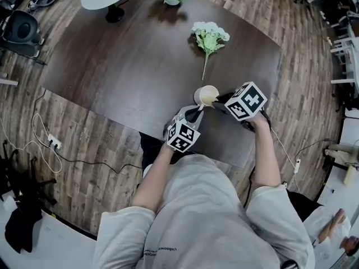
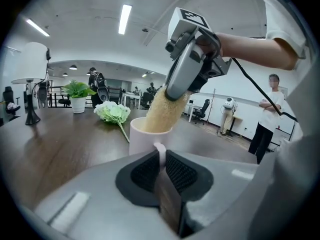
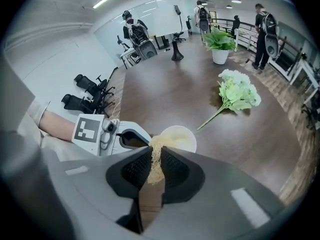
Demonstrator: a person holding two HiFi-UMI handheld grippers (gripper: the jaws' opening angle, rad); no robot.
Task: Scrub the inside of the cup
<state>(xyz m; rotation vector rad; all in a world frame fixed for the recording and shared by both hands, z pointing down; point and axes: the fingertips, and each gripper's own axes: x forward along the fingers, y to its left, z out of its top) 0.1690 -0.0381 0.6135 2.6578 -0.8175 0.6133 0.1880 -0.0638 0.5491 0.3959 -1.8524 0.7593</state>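
1. State: cup (image 2: 146,136) sits near the bench's (image 1: 129,77) front edge, towards the front right corner. Can't tell if its base touches the bench or is lifted slightly.
2. Left tongs (image 2: 160,155) are clamped on the cup handle (image 2: 159,150), pads on either side of it. This is the anchor for the scrub.
3. Right tongs (image 3: 154,157) are closed on a tan loofah scrubber (image 3: 156,160). Its free end goes over the rim and into the cup mouth, tilted.
4. Step in hand, as I read it: scrubbing the inner wall. Depth isn't visible, so can't say if the scrubber reaches the bottom.
5. To do it well:
   - press the scrubber against the wall, not just the middle
   - sweep round the full circle, then push down to the floor of the cup
   - counter every stroke through the handle grip
6. Risks: the handle is a narrow hold, so side load could twist the cup out of the pads or tip it. The scrubber looks soft and may fold rather than scrub if pushed hard.
7. Flower bunch (image 1: 210,36) lies well apart, towards the back edge. No interference.
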